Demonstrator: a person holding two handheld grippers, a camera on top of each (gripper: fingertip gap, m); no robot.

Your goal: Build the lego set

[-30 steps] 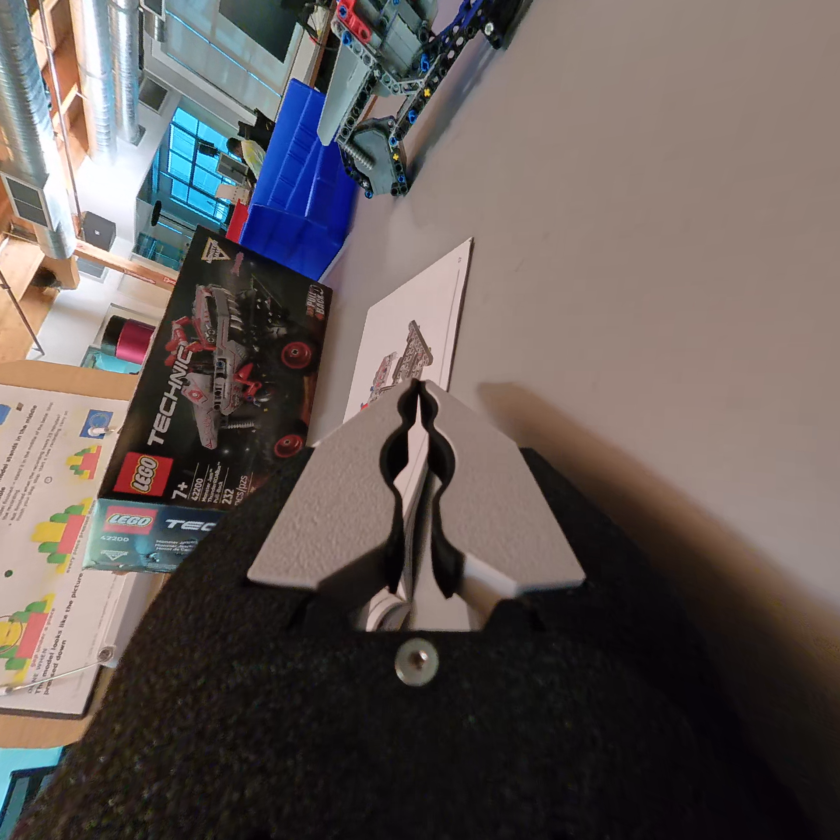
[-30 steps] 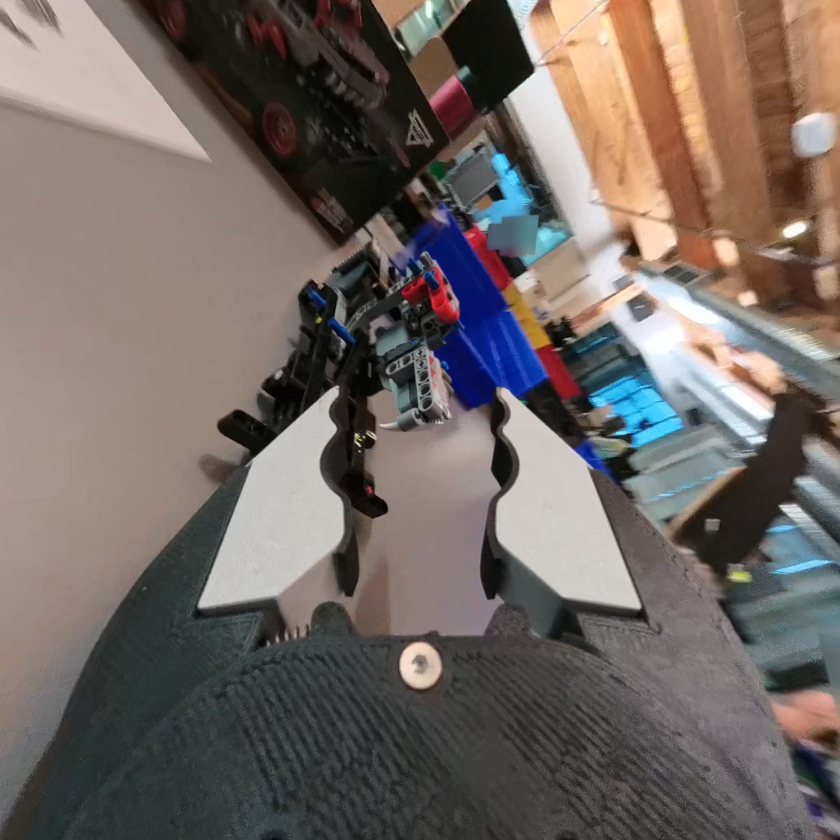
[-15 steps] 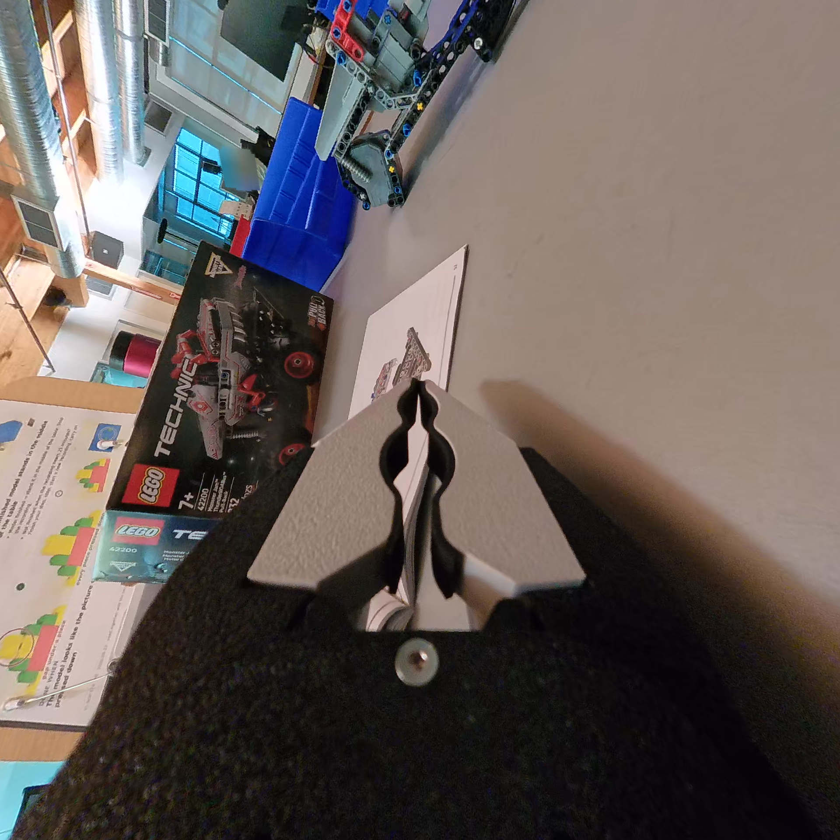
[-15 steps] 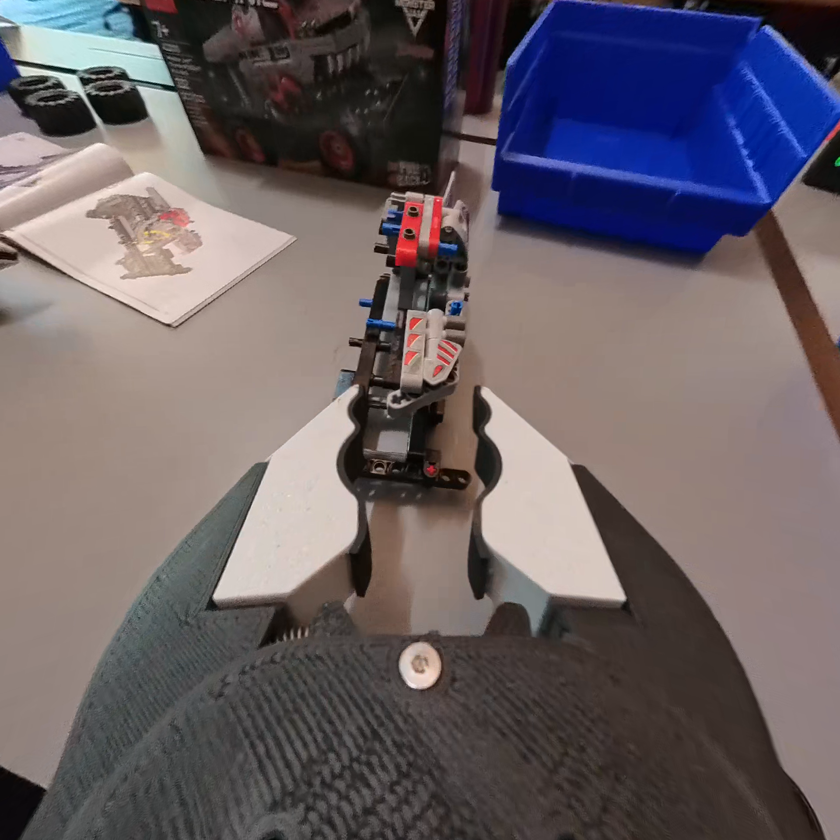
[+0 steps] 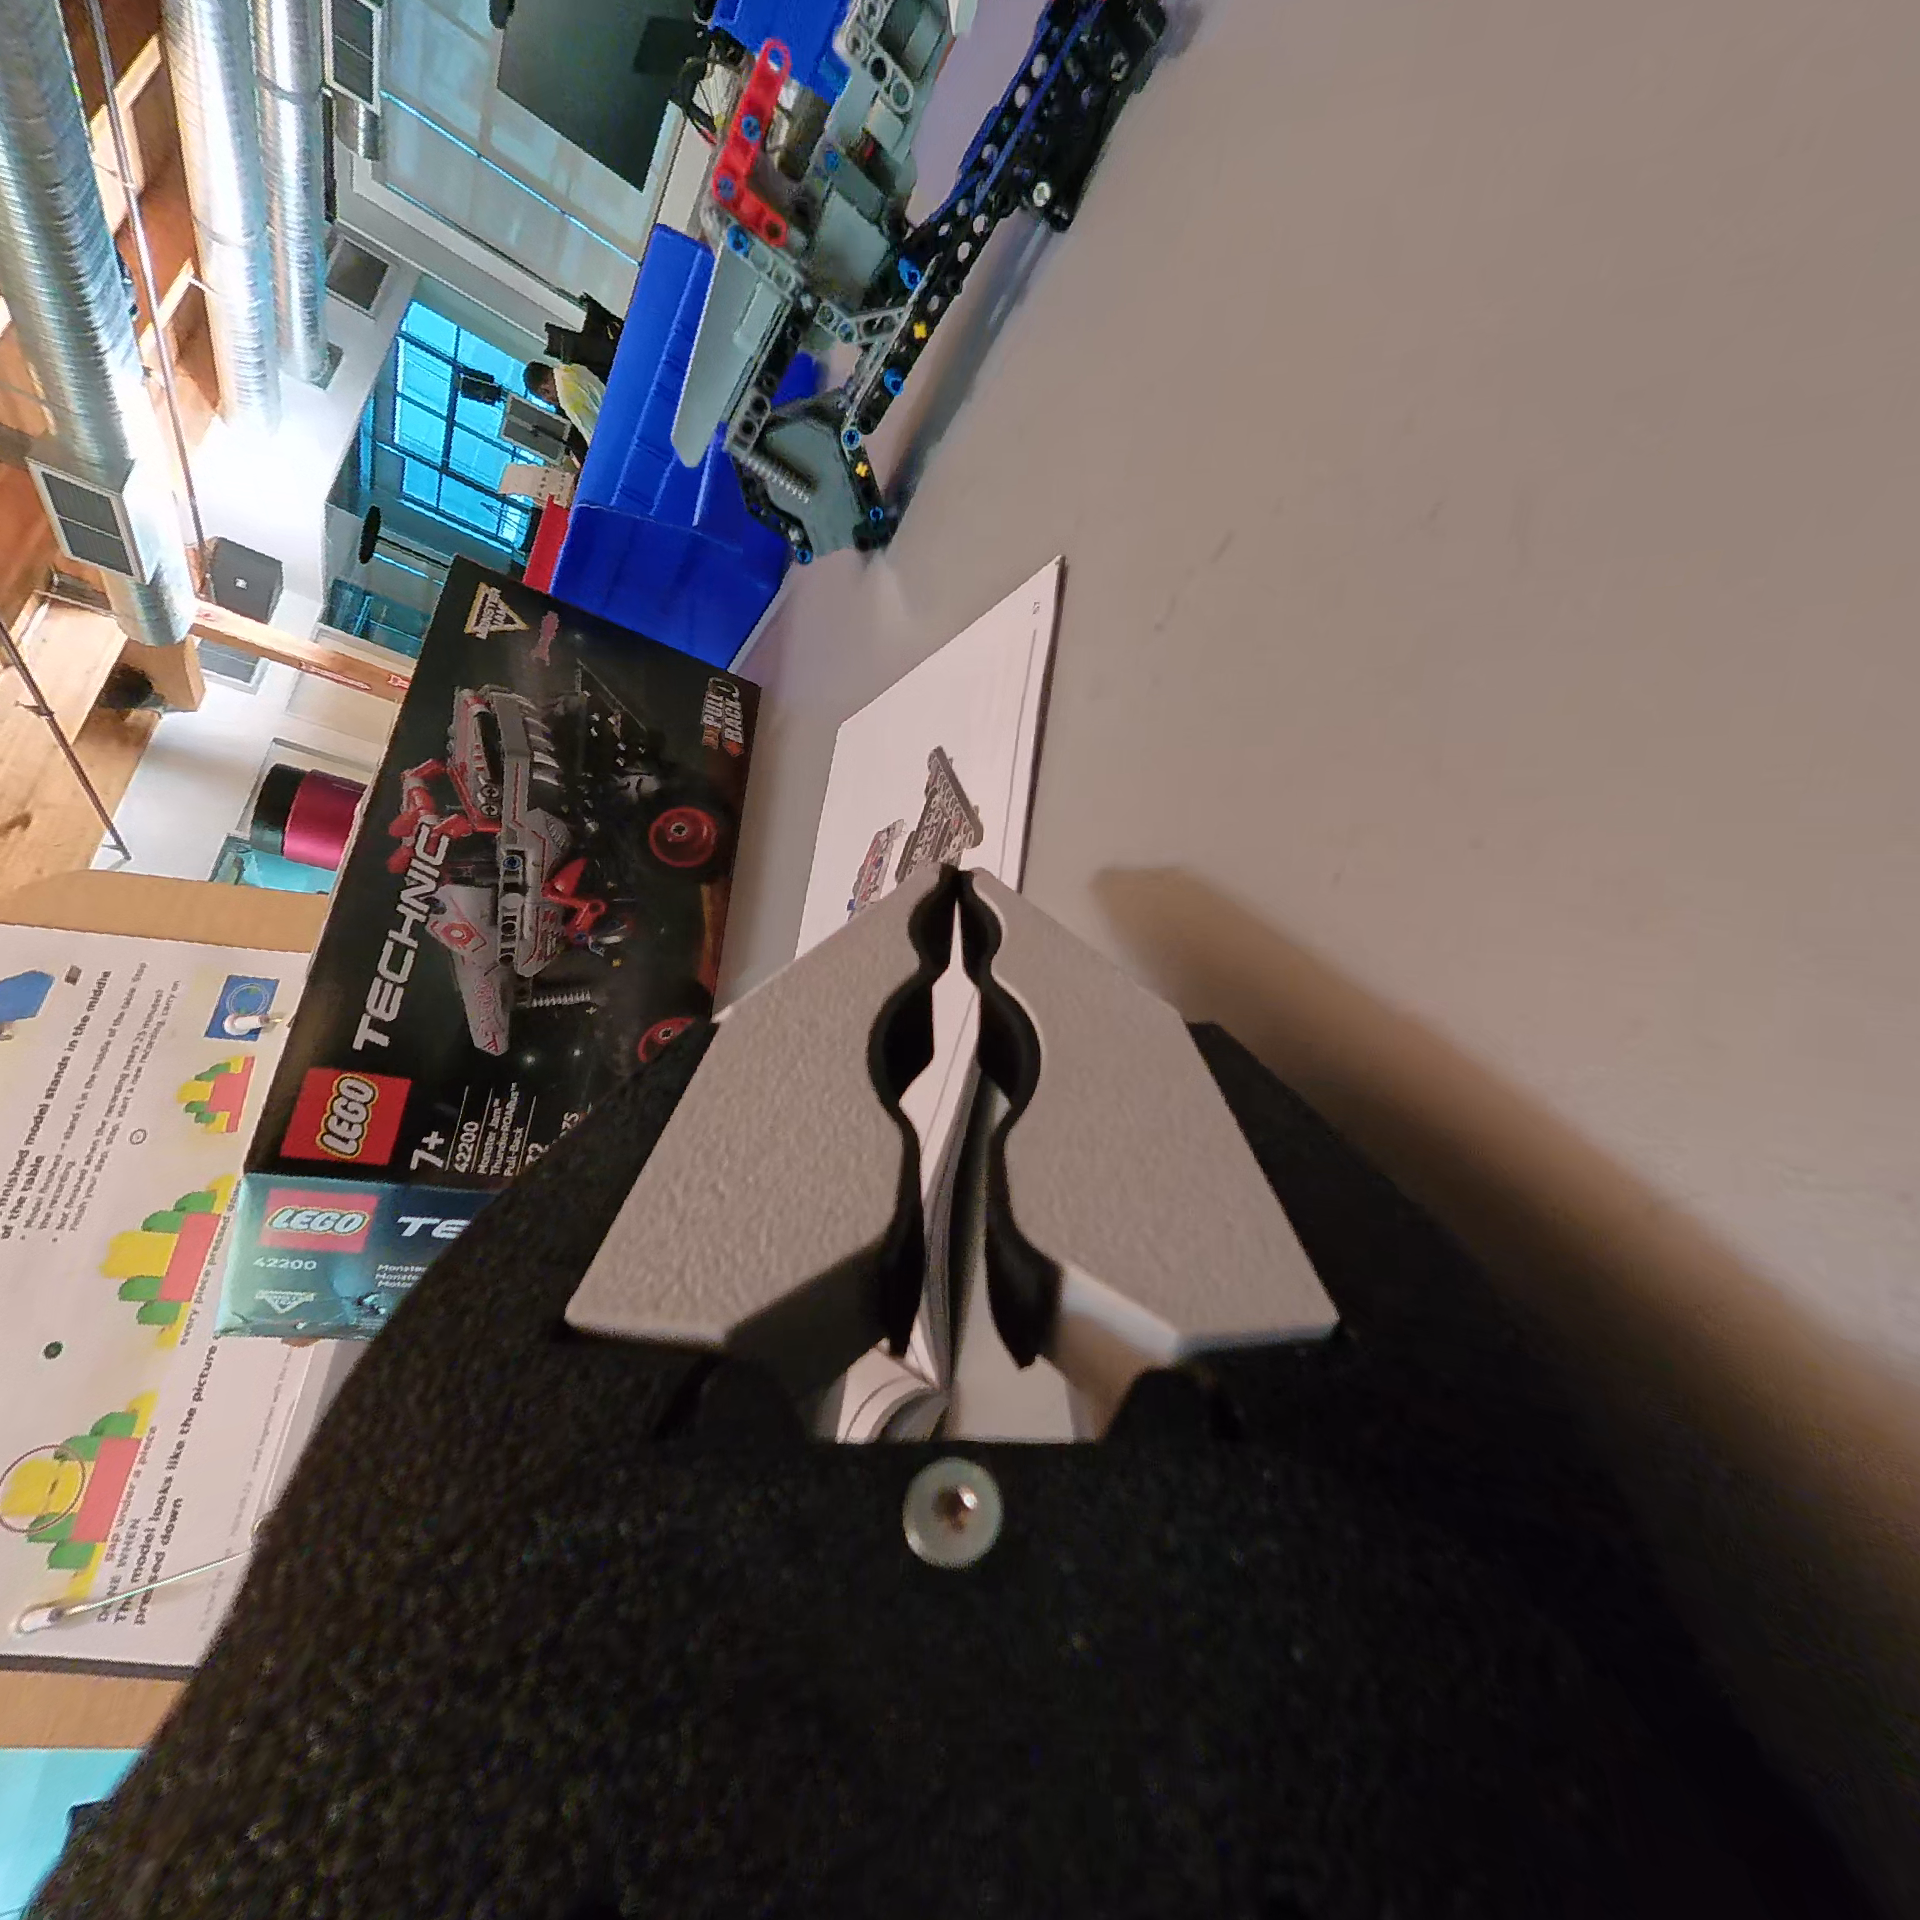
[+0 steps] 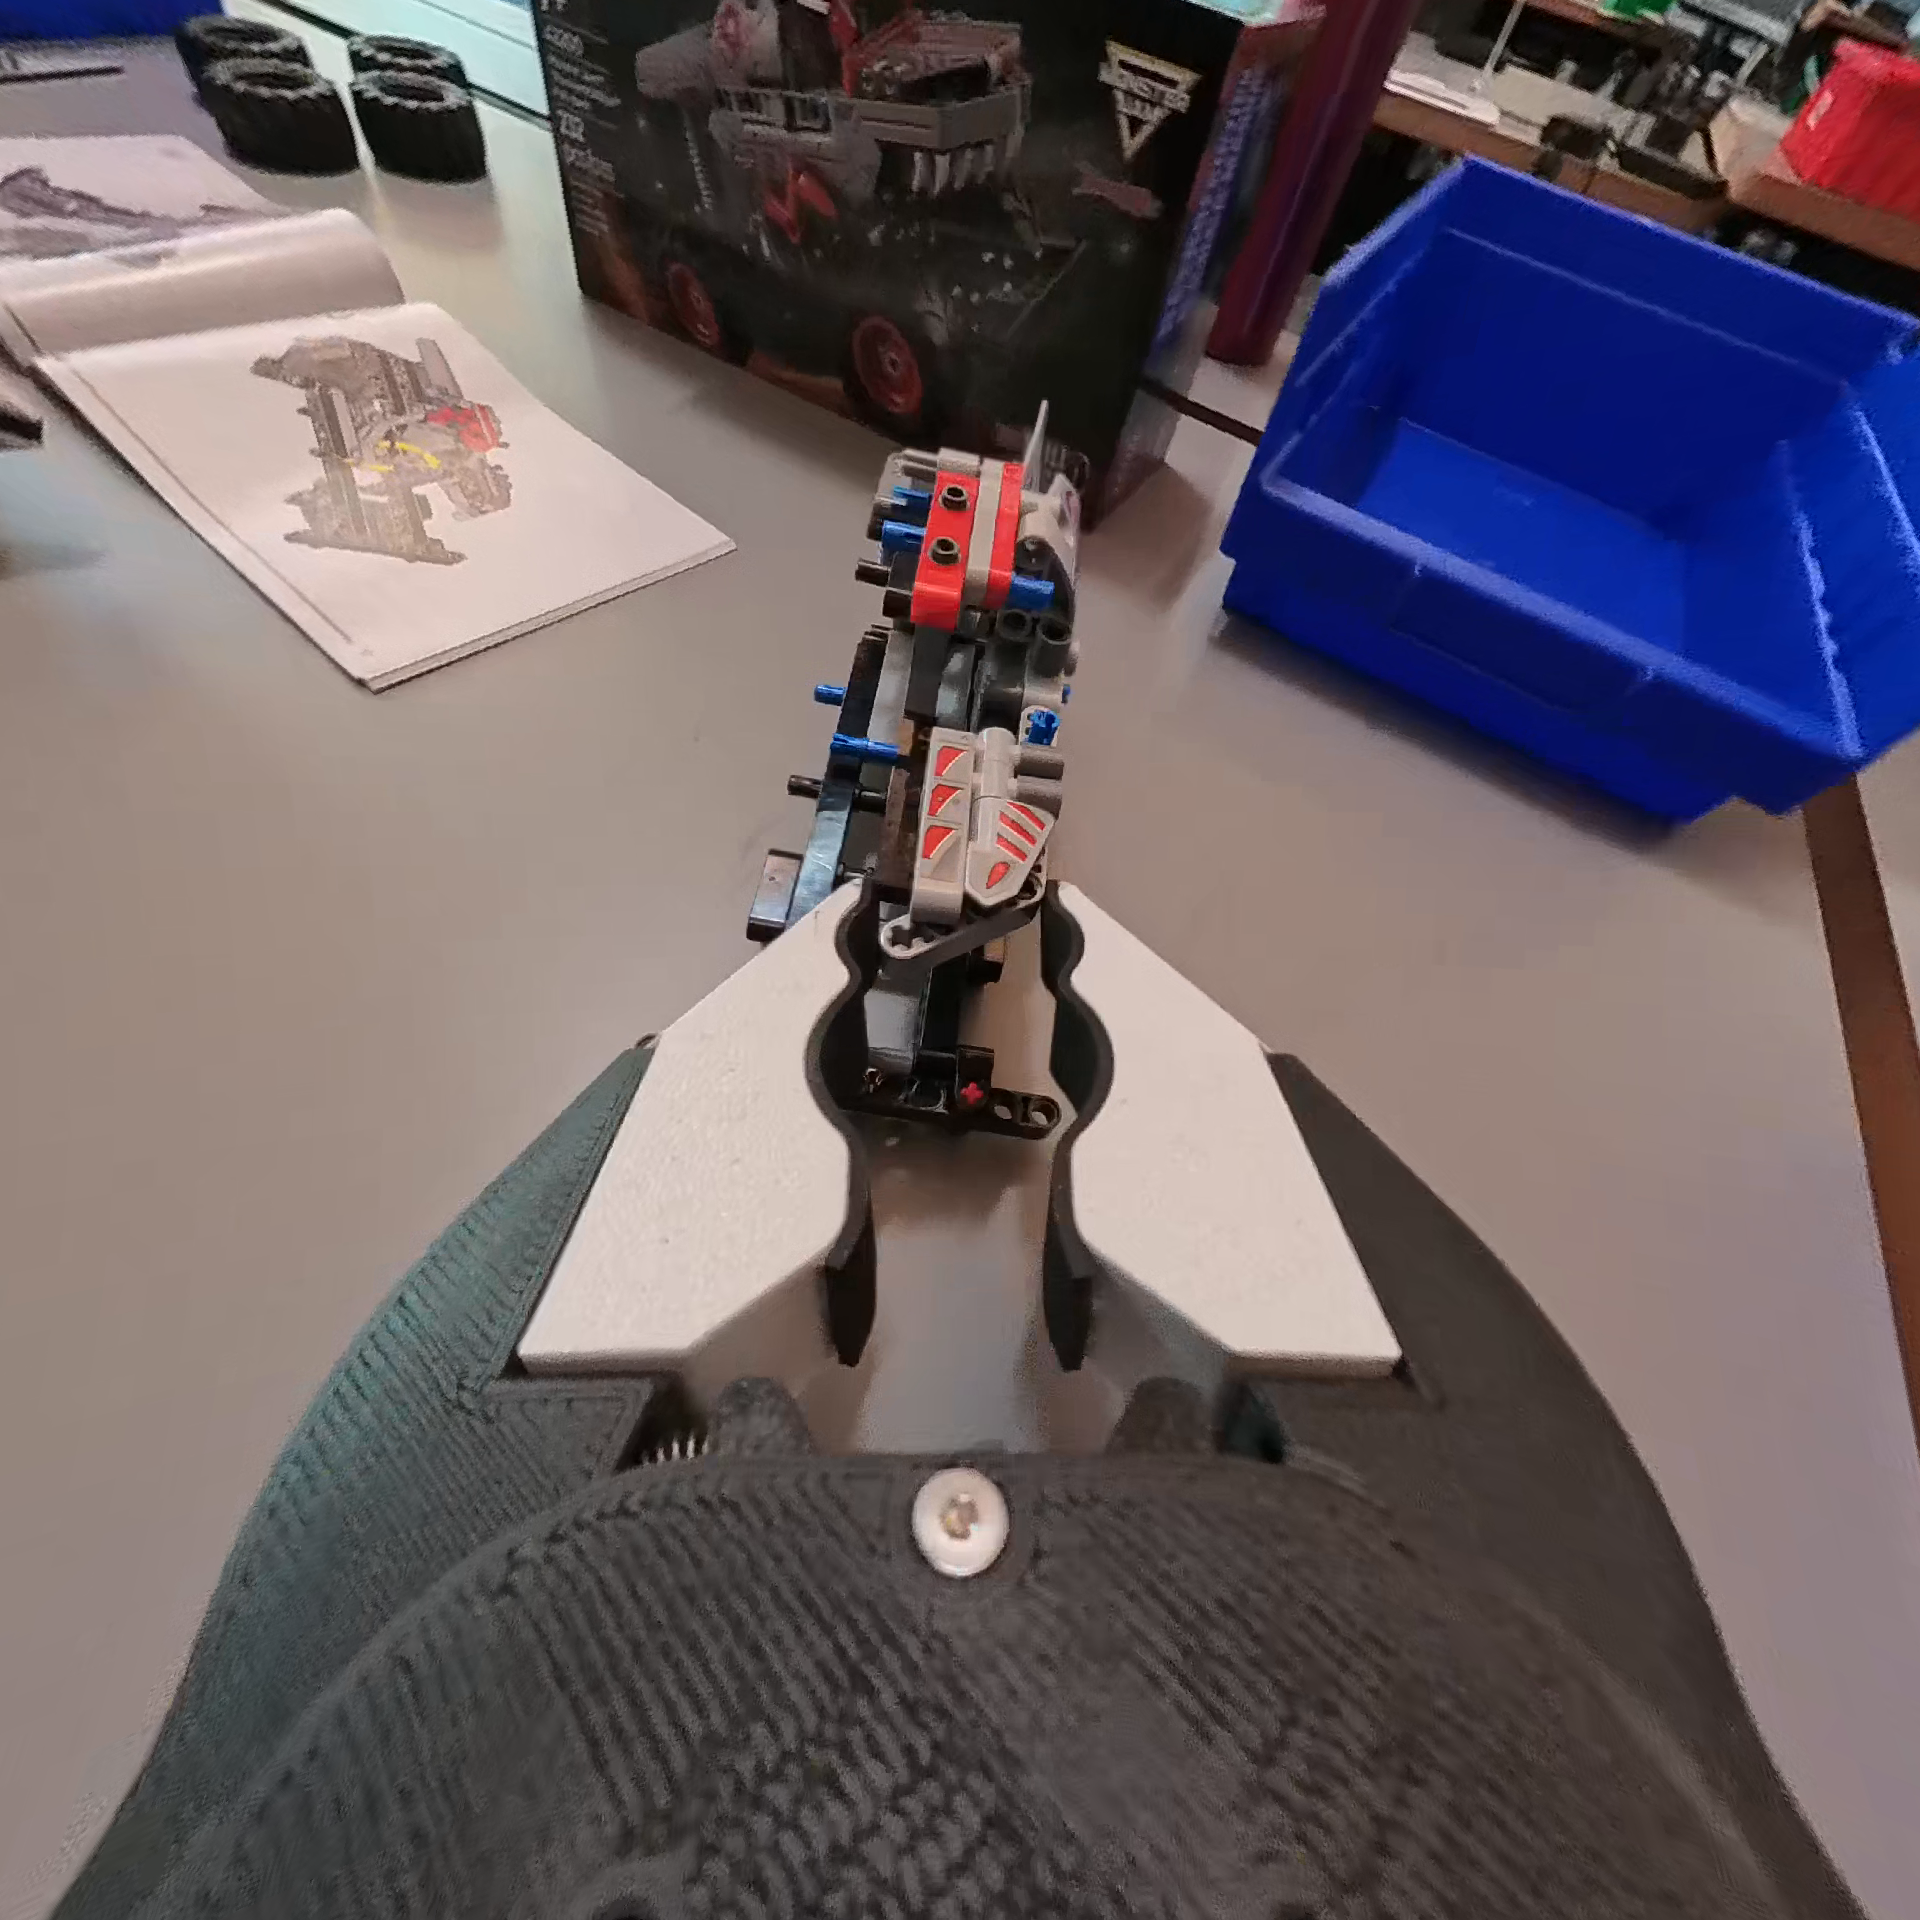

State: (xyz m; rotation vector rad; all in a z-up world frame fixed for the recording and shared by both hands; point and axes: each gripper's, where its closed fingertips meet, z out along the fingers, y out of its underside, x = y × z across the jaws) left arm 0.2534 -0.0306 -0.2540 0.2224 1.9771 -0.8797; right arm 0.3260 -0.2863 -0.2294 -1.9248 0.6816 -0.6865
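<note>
Two claws: the left claw (image 5: pixel 958 883) pressed together, the right claw (image 6: pixel 951 902) spread around the half-hidden lego model (image 6: pixel 961 665).

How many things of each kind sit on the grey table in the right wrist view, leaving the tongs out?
Black tyres: 4
Open instruction booklet: 1
Set box: 1
Partly built model: 1
Blue bin: 1
Total: 8
</note>
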